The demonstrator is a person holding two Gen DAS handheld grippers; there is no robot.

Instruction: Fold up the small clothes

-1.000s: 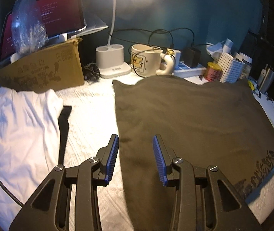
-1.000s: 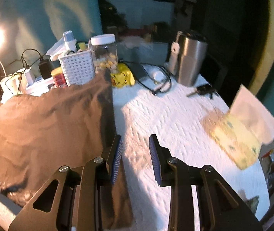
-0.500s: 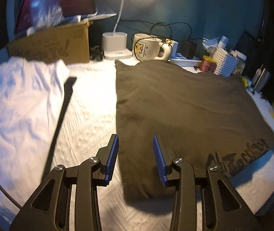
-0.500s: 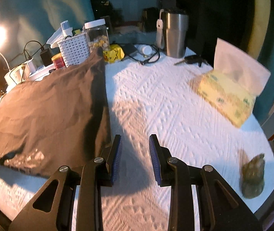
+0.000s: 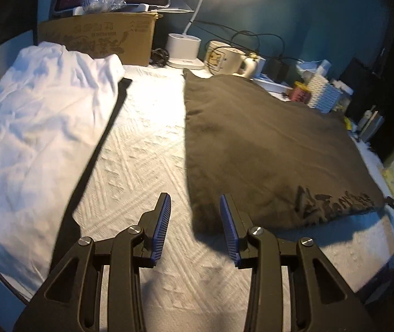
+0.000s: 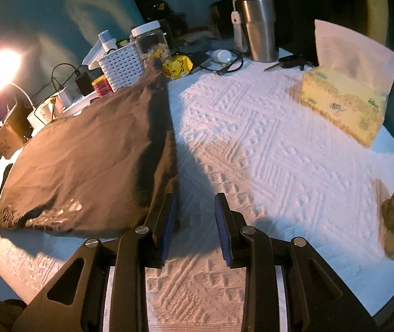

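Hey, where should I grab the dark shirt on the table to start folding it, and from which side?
Take the dark shirt at its two near corners, coming in low from the near edge of the table. It lies flat with its near hem facing both hand-held grippers, one corner just ahead of each: left hand-held gripper, right hand-held gripper. Both look open and empty.

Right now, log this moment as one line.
left gripper: open, empty, at dark shirt near-left corner | right gripper: open, empty, at near-right corner | fold: not started
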